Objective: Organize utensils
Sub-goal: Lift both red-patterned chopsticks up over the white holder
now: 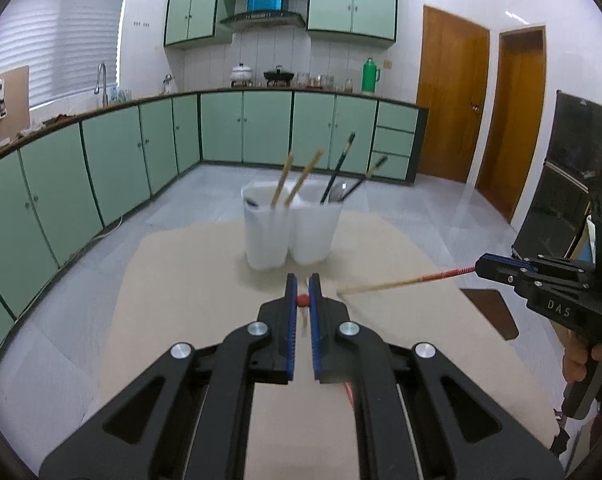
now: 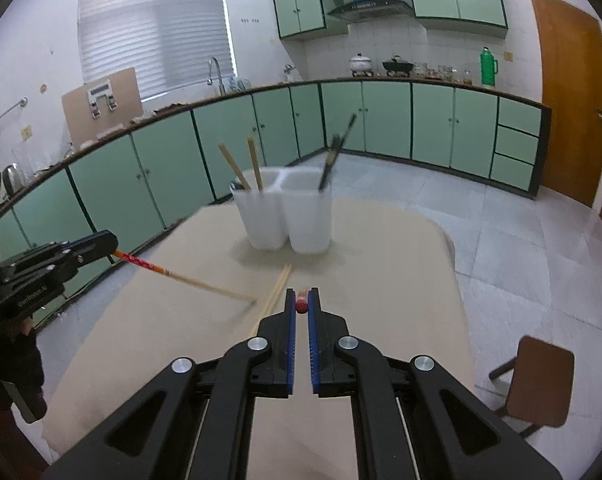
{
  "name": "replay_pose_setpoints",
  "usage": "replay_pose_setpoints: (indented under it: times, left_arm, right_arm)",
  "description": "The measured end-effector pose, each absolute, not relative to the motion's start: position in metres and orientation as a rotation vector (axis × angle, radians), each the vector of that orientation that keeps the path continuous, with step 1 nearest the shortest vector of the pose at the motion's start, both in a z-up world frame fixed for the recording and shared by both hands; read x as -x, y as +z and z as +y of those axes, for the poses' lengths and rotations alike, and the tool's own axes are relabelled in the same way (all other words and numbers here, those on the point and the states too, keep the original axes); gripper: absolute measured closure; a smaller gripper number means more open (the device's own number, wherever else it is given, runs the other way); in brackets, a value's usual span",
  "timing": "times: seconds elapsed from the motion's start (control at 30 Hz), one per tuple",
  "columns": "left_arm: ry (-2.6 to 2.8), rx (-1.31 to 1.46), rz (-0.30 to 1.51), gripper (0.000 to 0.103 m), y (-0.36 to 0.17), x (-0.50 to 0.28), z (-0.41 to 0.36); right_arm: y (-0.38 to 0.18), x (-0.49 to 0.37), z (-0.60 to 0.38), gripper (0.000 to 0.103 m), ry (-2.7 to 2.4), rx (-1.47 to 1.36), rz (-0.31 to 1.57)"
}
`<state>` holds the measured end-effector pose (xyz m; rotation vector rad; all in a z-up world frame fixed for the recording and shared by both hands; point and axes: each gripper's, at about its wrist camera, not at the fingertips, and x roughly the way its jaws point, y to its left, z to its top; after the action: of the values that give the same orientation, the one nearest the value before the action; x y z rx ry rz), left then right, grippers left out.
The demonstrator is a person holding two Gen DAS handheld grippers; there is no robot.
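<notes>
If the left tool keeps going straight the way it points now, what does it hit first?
Probably the white utensil holder, dead ahead of the left tool. Depth is unclear, and since it tilts downward it might meet the beige table just short of it.

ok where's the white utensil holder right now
The white utensil holder stands on the tan table, at the far middle in both wrist views, ahead of both grippers, chopsticks standing in its two compartments.

Green cabinets (image 1: 245, 132) line white-tiled walls, with a blinded window (image 2: 153, 24), grey floor (image 2: 521, 216), wooden door (image 1: 451, 96).
</notes>
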<state>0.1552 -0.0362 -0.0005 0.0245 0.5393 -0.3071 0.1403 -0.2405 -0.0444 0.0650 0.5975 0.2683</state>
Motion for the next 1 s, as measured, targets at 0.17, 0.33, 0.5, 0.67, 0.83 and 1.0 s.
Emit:
replay_pose_setpoints:
  times: [0.17, 0.33, 0.5, 0.67, 0.83, 1.0]
  left_arm:
    - [-0.331, -0.029, 0.512, 0.098, 0.017, -0.168, -0.037]
    - [-0.357, -0.021, 0.511, 0.098, 0.027, -0.182, -0.04]
    - [-0.353, -0.046, 0.469, 0.098, 0.045, -0.182, -0.038]
    - [-0.321, -0.057, 0.387, 0.098, 0.078, -0.18, -0.024]
    - [-0.289, -0.072, 0.292, 0.098, 0.113, -0.186, -0.019]
    - [-0.273, -0.073, 0.215, 0.098, 0.138, -0.209, -0.028]
  right_arm:
    - [-0.016, -0.157, -0.233, 0.097, 0.308, -0.03, 0.583]
    - [0.009, -0.177, -0.227, 0.097, 0.354, -0.004, 0.594]
    - [0.035, -0.188, -0.224, 0.097, 0.378, 0.02, 0.576]
    - [0.067, -0.194, -0.227, 0.097, 0.384, 0.034, 0.52]
    - [0.102, -0.207, -0.224, 0.097, 0.367, 0.052, 0.454]
    - [0.116, -0.232, -0.213, 0.097, 0.344, 0.079, 0.446]
